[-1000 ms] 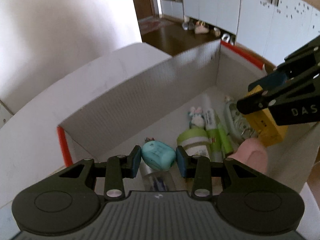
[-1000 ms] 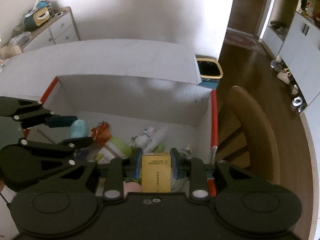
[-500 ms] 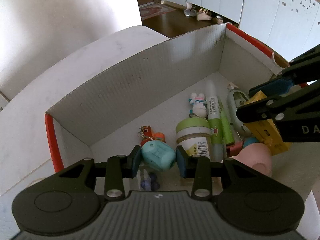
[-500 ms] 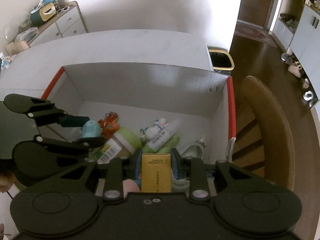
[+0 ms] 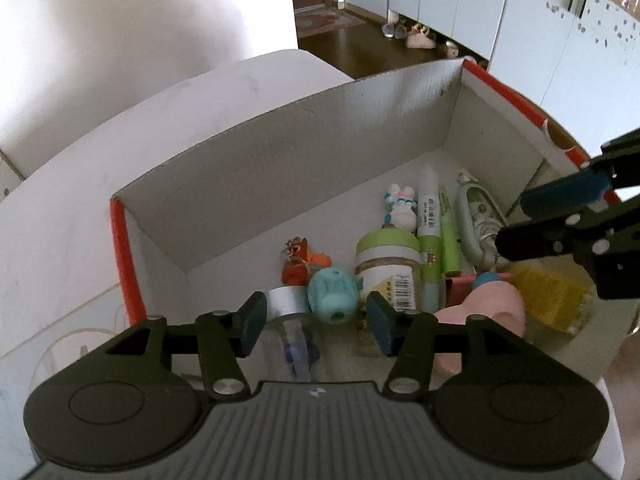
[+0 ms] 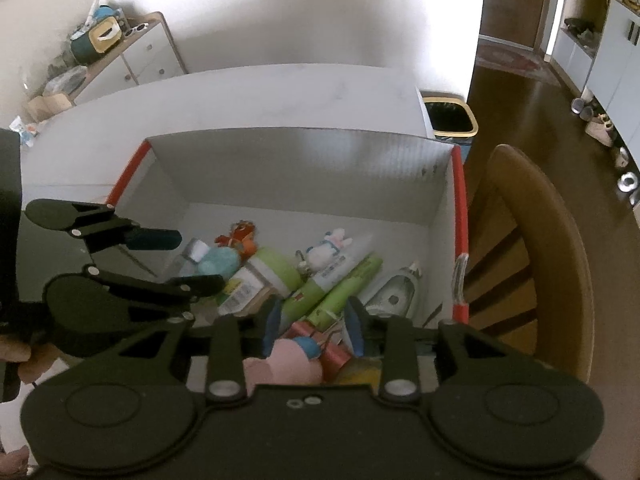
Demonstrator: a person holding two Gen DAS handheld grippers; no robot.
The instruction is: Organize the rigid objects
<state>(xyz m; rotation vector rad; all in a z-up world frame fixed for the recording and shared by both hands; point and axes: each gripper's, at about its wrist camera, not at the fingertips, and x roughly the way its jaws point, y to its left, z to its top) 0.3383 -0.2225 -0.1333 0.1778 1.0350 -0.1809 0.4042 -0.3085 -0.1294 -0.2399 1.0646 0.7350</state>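
A white cardboard box (image 5: pixel 300 168) with red edges stands on the white table. Inside lie a teal toy (image 5: pixel 332 298), a yellow carton (image 5: pixel 548 300), a green-lidded jar (image 5: pixel 388 256), an orange fox figure (image 5: pixel 300 264), a bunny figure (image 5: pixel 400 208), two tubes (image 5: pixel 430 220), a pink object (image 5: pixel 484 312) and a silver-capped clear bottle (image 5: pixel 284 300). My left gripper (image 5: pixel 316 322) is open just above the teal toy (image 6: pixel 218 260), not touching it. My right gripper (image 6: pixel 314 324) is open over the pink object (image 6: pixel 288 364), with the yellow carton (image 6: pixel 360 372) lying loose below it.
A wooden chair (image 6: pixel 540 260) stands against the box's right side. Beyond the table are a black bin with a yellow rim (image 6: pixel 448 120) and a cluttered drawer unit (image 6: pixel 132 56). White cabinets (image 5: pixel 520 20) line the far wall. A hand (image 6: pixel 16 354) holds the left gripper.
Both grippers have opened and risen. The left let go of the teal toy and the right let go of the yellow carton; both things now lie in the box.
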